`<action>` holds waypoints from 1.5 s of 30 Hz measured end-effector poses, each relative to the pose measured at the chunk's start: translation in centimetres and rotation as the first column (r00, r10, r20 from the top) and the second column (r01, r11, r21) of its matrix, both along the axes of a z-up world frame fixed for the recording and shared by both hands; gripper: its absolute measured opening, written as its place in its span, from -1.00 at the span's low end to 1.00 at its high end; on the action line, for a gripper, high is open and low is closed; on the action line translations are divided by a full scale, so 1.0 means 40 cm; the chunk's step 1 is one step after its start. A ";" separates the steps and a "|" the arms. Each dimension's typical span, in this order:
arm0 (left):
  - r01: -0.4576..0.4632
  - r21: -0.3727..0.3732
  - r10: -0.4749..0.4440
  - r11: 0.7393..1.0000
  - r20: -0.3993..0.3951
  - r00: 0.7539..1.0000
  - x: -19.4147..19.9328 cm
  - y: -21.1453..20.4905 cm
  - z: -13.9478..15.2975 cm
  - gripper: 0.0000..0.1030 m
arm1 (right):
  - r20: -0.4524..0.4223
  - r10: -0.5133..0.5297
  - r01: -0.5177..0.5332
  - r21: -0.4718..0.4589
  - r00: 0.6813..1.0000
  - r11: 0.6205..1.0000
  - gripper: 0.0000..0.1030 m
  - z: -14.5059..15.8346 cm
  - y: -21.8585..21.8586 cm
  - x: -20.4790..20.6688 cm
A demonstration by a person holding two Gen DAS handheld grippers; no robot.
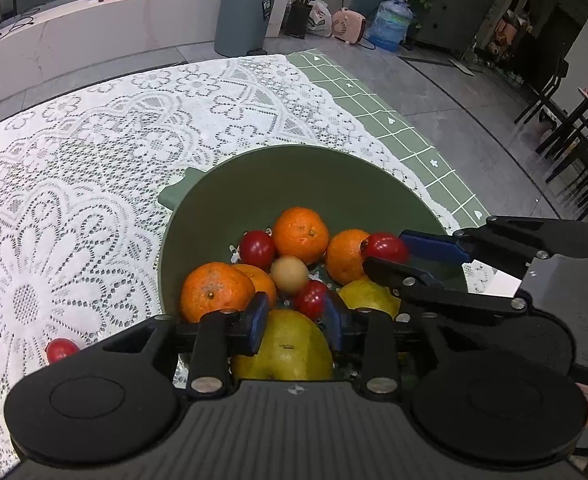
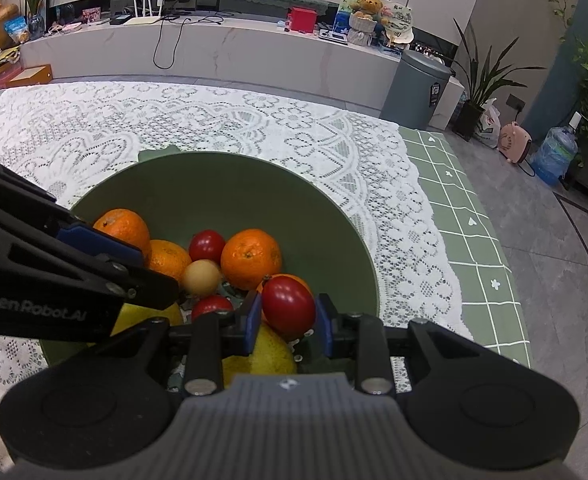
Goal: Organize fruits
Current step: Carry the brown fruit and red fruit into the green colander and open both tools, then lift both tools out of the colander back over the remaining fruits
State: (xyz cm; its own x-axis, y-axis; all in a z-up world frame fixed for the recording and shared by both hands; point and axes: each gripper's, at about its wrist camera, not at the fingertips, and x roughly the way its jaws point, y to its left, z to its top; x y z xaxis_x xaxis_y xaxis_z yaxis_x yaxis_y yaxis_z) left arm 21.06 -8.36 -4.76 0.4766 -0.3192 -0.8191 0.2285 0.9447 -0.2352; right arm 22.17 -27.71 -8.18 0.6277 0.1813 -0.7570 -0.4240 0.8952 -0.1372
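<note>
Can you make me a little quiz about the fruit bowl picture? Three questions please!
1. Count: how many oranges are in the green bowl?
2. True or false: every red fruit lies inside the bowl.
3. Pick one: between the fingers of the right gripper sits A) an orange, B) a red fruit, C) a yellow fruit.

Key: 1. Four. 2. False, one red fruit lies outside on the lace tablecloth. 3. B.
</note>
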 end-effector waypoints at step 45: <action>-0.240 -0.011 0.236 0.971 0.239 0.942 -0.302 0.254 0.119 -0.16 | 0.104 -0.016 -0.014 0.279 0.994 0.960 0.52 0.061 0.179 -0.295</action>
